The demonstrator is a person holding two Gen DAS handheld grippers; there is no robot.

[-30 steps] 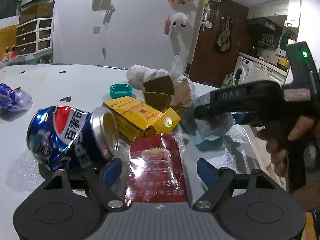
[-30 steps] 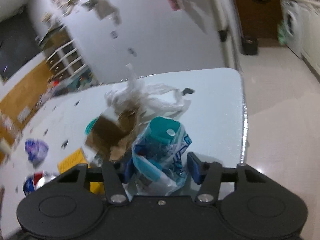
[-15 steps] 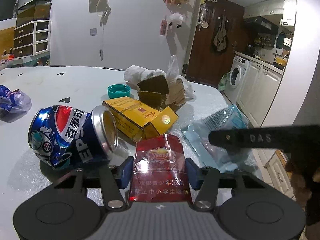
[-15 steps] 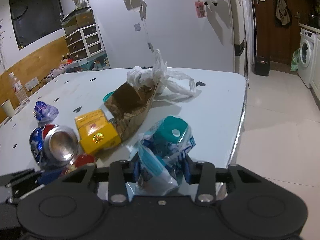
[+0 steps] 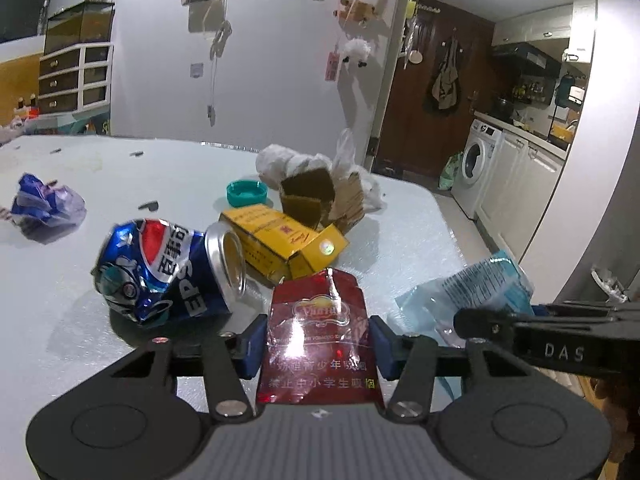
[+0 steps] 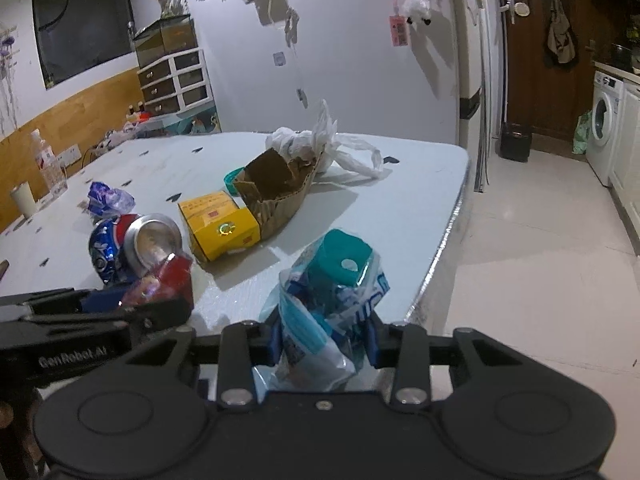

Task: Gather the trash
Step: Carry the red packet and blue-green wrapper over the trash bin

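My left gripper [image 5: 318,346] is shut on a red cigarette pack [image 5: 318,344], held just above the table's near edge; the pack also shows in the right wrist view [image 6: 164,284]. My right gripper [image 6: 323,340] is shut on a blue plastic wipes pack with a teal lid [image 6: 334,284], held to the right of the left gripper and seen from it [image 5: 472,300]. A crushed Pepsi can [image 5: 168,272] lies on its side just left of the red pack. A yellow carton [image 5: 280,240] lies behind it.
On the white table [image 5: 100,340] there are also torn brown cardboard [image 5: 320,200], a white plastic bag [image 5: 296,164], a teal lid [image 5: 246,192] and a crumpled blue-purple wrapper [image 5: 44,208]. The table's rounded edge [image 6: 440,256] runs on the right, with kitchen floor and a washing machine [image 5: 476,164] beyond.
My left gripper closed on the red cigarette pack and lifted it slightly. My right gripper carried the wipes pack back from the table's middle, down and to the right, beside the left gripper.
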